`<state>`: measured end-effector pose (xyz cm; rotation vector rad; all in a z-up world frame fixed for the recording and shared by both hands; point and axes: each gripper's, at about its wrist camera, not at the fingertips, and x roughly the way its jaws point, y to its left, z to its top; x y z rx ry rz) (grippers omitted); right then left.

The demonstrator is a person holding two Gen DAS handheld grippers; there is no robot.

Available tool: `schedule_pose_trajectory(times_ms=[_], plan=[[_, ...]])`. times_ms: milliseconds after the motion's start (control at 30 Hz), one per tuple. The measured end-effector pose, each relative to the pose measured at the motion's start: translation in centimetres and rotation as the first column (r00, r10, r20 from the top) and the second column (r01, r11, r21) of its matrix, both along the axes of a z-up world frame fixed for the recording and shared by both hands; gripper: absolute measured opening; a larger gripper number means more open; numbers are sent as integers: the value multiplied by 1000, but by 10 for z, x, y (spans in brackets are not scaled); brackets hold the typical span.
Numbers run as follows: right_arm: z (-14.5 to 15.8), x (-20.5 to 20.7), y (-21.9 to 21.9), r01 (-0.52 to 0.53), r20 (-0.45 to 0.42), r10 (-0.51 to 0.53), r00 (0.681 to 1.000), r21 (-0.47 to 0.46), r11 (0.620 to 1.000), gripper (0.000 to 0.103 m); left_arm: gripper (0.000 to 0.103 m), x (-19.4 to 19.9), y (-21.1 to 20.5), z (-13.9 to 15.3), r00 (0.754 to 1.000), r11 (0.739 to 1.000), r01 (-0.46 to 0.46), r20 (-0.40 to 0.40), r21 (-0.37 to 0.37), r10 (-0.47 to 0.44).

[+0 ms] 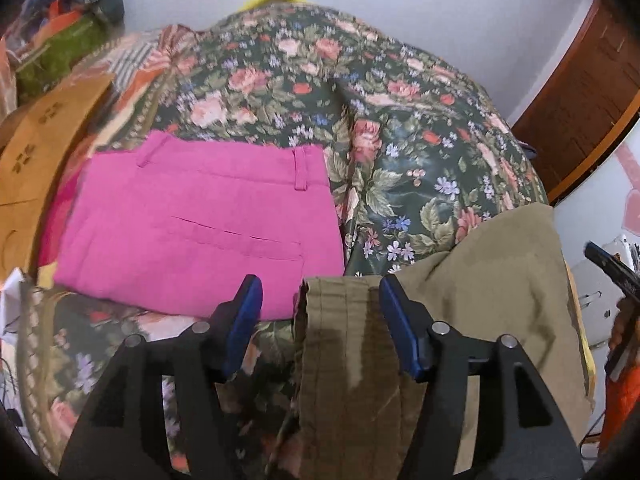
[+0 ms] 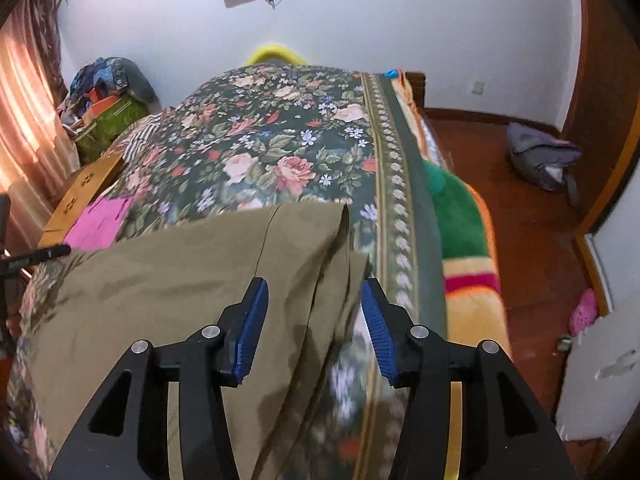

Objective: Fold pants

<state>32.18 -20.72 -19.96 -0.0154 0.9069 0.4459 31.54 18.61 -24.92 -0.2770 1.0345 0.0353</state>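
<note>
Olive pants (image 2: 192, 276), spread on the flowered bed (image 2: 280, 140) beside already folded pink pants (image 1: 200, 220), waistband end under the left tongs (image 1: 320, 312), opposite edge under the right tongs (image 2: 314, 312). Both tongs wide open, straddling cloth edges, nothing clamped. Probably the grasp before a fold; next: lower, close on both edges, lift together.

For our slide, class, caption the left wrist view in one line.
Open left tongs straddle the olive pants' waistband beside folded pink pants on a floral bedspread.
</note>
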Motion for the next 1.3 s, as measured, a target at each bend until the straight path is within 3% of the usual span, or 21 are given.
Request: schedule_pose_trajectory(times_ms=[333, 367, 400, 433, 500, 600, 867, 1067, 1167, 1300], plan=[[-37, 60, 20, -8, -65, 10, 998, 20, 1000, 45, 61, 15, -9, -21, 999, 999, 51, -19, -16, -51], [-37, 61, 21, -13, -64, 14, 998, 23, 1000, 42, 56, 14, -11, -21, 998, 998, 56, -16, -9, -56], [-38, 62, 22, -18, -62, 20, 998, 30, 999, 33, 49, 13, -13, -21, 997, 997, 71, -10, -10, -71], [-38, 64, 23, -24, -63, 26, 998, 33, 999, 30, 49, 12, -15, -20, 997, 997, 73, -5, 2, -72], [-38, 64, 26, -33, -56, 34, 998, 18, 999, 13, 48, 9, -19, -17, 997, 997, 71, 11, 27, -71], [-37, 64, 30, -50, -26, 49, 998, -10, 999, 9, 48, 7, -20, -16, 998, 997, 64, 23, 44, -65], [-32, 67, 41, -47, 87, 61, 994, -154, 987, 7, 47, 7, -16, -18, 999, 999, 24, 40, 40, -25], [-33, 73, 49, -39, 98, 65, 993, -240, 970, 7, 47, 9, -14, -13, 999, 999, 0, 34, 42, -1], [-21, 67, 44, -20, 94, 43, 995, -233, 972, 12, 47, 2, -17, 6, 998, 986, -36, 59, 162, 27], [2, 41, 41, -58, 100, 76, 992, -173, 983, 18, 47, -14, -21, 32, 995, 996, -3, 98, 90, -5]])
